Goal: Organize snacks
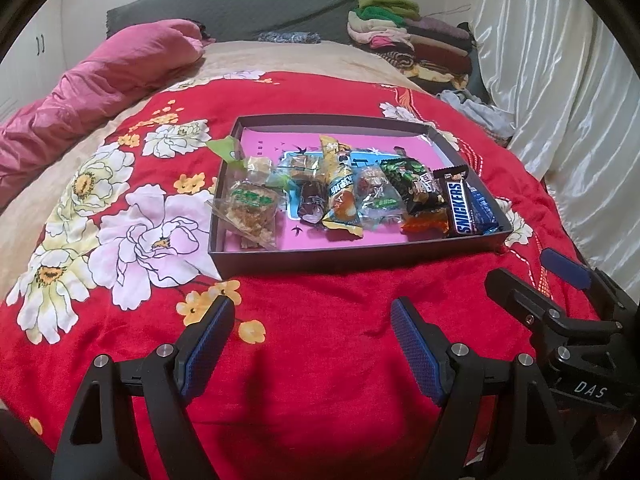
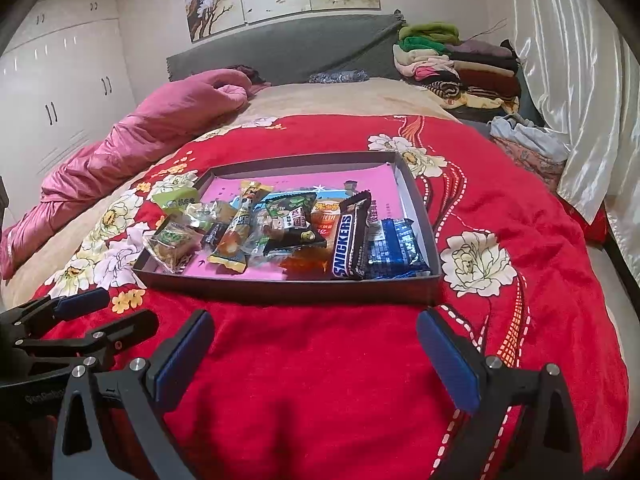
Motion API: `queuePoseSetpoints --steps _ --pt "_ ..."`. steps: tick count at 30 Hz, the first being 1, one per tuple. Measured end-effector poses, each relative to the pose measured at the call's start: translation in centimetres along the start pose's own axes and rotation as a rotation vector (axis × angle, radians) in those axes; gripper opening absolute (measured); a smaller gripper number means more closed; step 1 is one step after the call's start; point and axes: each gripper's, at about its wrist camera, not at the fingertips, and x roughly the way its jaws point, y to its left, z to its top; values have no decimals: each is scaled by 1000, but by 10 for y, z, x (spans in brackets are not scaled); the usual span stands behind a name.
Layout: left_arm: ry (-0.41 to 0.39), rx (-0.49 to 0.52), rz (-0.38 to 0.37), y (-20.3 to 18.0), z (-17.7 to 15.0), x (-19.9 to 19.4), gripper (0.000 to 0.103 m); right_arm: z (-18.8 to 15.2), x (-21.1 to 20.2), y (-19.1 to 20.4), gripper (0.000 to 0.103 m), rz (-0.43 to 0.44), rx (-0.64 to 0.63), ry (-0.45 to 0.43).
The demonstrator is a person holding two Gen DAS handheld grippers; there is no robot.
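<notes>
A shallow dark tray with a pink lining sits on a red flowered blanket spread over a bed, and the snacks lie in a loose row across its near half. From the left wrist view the row runs from a clear-wrapped cake with a green label at the left end, past a yellow packet and a green-and-black bag, to a Snickers bar and a blue packet against the right wall. The left tongs hover over bare blanket just short of the tray's near wall, released, with the blue pads spread wide and nothing between them. The right tongs are released too, pads wide apart and empty, hanging over the blanket in front of the tray's near wall; from this side the Snickers bar lies almost straight ahead of them. Neither pair touches the tray or any snack. The two tongs sit side by side, each one showing at the edge of the other's view. A pink quilt is bunched along the bed's left side, and folded clothes are stacked at the far right by a white curtain.
</notes>
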Motion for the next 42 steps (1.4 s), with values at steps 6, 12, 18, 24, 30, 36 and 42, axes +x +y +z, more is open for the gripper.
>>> queuePoseSetpoints --steps 6,12,18,24,30,36,42 --pt "-1 -1 2 0 0 0 81 0 0 0 102 0 1 1" --pt "0 -5 2 1 0 -1 81 0 0 -1 102 -1 0 -1" --pt "-3 -5 5 0 0 -1 81 0 0 -1 102 1 4 3" --pt "-7 -4 21 -1 -1 -1 81 0 1 -2 102 -2 7 4" --pt "-10 -5 31 0 0 -1 81 -1 1 -3 102 -1 8 1" --pt "-6 -6 31 -1 0 0 81 -1 1 -3 102 -2 8 2" --pt "-7 -4 31 -1 0 -1 81 -1 1 -3 102 -2 9 2"
